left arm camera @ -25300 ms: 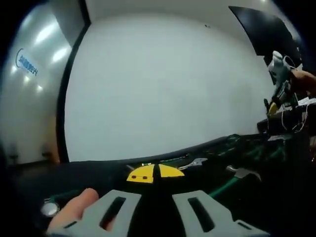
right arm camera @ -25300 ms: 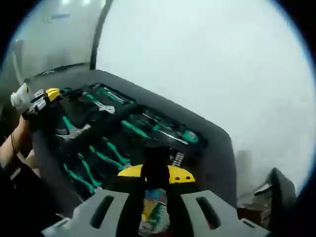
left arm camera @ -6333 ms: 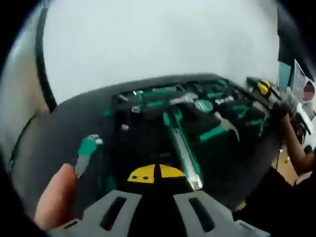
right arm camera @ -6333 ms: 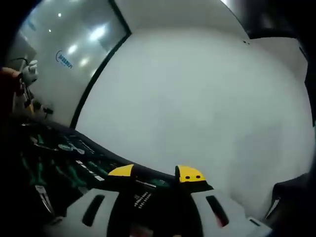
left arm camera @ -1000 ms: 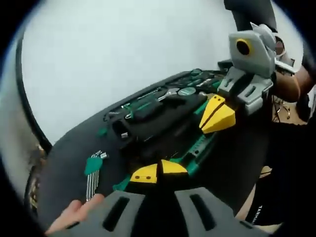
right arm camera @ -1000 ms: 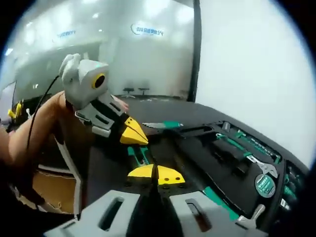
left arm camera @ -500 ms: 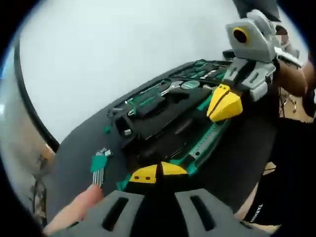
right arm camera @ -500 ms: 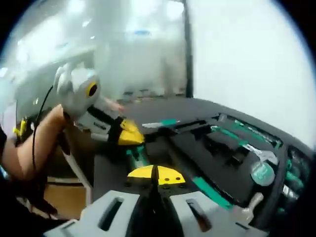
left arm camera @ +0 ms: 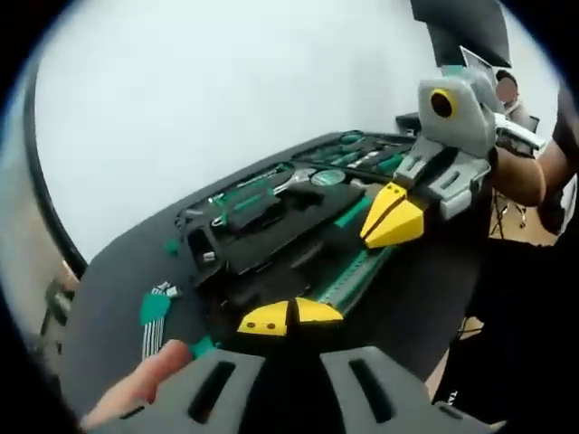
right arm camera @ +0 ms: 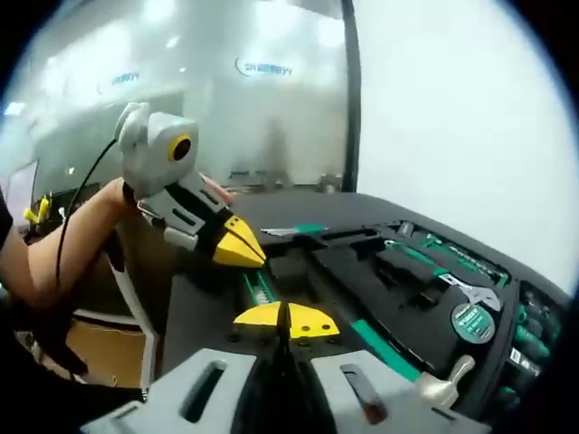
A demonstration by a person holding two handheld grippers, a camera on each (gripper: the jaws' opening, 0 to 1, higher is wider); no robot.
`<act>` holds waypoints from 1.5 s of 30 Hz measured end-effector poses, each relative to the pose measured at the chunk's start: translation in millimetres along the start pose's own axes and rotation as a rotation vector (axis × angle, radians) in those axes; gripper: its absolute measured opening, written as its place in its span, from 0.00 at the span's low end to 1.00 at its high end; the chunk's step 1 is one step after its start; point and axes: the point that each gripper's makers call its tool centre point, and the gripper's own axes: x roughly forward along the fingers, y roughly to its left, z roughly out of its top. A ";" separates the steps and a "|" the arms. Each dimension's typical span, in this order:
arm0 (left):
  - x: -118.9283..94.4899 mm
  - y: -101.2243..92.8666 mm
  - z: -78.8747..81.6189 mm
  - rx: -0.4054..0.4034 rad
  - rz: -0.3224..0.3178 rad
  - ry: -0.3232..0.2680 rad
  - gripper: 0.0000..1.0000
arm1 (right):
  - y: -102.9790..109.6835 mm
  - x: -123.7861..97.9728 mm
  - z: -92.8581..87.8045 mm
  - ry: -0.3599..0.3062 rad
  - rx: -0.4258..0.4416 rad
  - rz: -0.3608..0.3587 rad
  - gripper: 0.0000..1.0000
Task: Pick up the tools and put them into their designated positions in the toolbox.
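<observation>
left tongs closed, empty | right tongs closed, empty | hex keys beside toolbox, left gripper view

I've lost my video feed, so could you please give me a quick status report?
Both tongs shut, left, right, either end of the long green ruler. Toolbox open. Hex key set loose on table.

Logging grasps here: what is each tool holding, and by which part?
The left tool and the right tool each appear shut on one end of the long green bar.
</observation>
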 end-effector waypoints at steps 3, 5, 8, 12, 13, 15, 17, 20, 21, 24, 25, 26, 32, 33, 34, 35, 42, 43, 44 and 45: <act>-1.6 -0.2 -0.7 0.028 0.002 0.006 0.00 | -0.3 1.5 0.4 0.011 0.001 0.004 0.00; -0.8 -0.3 -0.8 0.029 0.000 0.014 0.00 | -0.5 2.4 0.0 0.029 -0.001 0.010 0.00; 1.1 1.0 -1.8 0.025 0.000 0.033 0.00 | -0.4 3.3 -1.0 0.047 0.002 0.024 0.00; 2.6 1.4 -2.4 0.015 -0.010 0.042 0.00 | -0.1 1.6 -3.6 0.054 0.010 0.031 0.00; 3.1 1.6 -2.7 0.013 -0.009 0.040 0.00 | -0.3 1.9 -3.6 0.051 0.010 0.030 0.00; 5.1 2.7 -1.2 -0.007 -0.014 0.016 0.00 | -0.7 1.3 -2.8 0.044 0.012 0.023 0.00; 4.5 1.9 0.4 -0.031 -0.021 -0.028 0.00 | -0.3 2.2 -1.7 0.036 -0.013 0.043 0.00; -1.6 1.9 2.0 0.021 -0.011 -0.038 0.00 | -27.2 -17.9 19.1 -0.067 0.128 -0.041 0.00; -7.1 4.8 4.3 -0.044 0.000 -0.013 0.00 | -33.9 -26.2 26.4 -0.092 0.171 -0.048 0.00; -19.1 -8.0 42.2 -0.107 -0.096 -0.193 0.00 | -52.2 -38.0 29.8 -0.026 0.112 -0.100 0.00; -17.8 -14.0 37.0 -0.076 -0.101 -0.153 0.00 | -48.7 -36.4 29.3 -0.022 0.108 -0.091 0.00; -13.6 -15.0 30.9 -0.057 -0.089 -0.108 0.00 | -40.5 -34.7 25.8 -0.009 0.109 -0.074 0.00; 7.6 -33.0 15.0 -0.013 -0.127 -0.043 0.00 | -1.0 -6.2 -4.0 0.091 -0.057 -0.001 0.00; 5.7 -31.6 13.6 -0.037 -0.121 -0.040 0.00 | 1.6 -7.2 -7.7 0.077 -0.058 -0.023 0.00; 5.4 -31.6 13.5 -0.035 -0.119 -0.041 0.00 | 5.5 -6.1 -3.6 0.049 -0.068 0.002 0.00; 5.0 -32.8 13.2 -0.034 -0.117 -0.039 0.00 | 7.3 -4.9 -4.8 0.055 -0.013 0.008 0.00; 3.7 -31.3 10.0 -0.024 -0.125 -0.051 0.00 | 8.5 -4.0 -4.6 0.059 -0.085 -0.016 0.00; 3.4 -31.2 9.7 -0.031 -0.127 -0.050 0.00 | 6.5 -3.6 -4.2 0.061 -0.086 -0.014 0.00; 4.9 -30.9 10.5 -0.047 -0.130 -0.046 0.00 | 5.0 -3.4 -4.9 0.059 -0.076 -0.006 0.00; 4.6 -30.7 9.9 -0.060 -0.132 -0.044 0.00 | 5.0 -3.2 -5.4 0.059 -0.049 0.001 0.00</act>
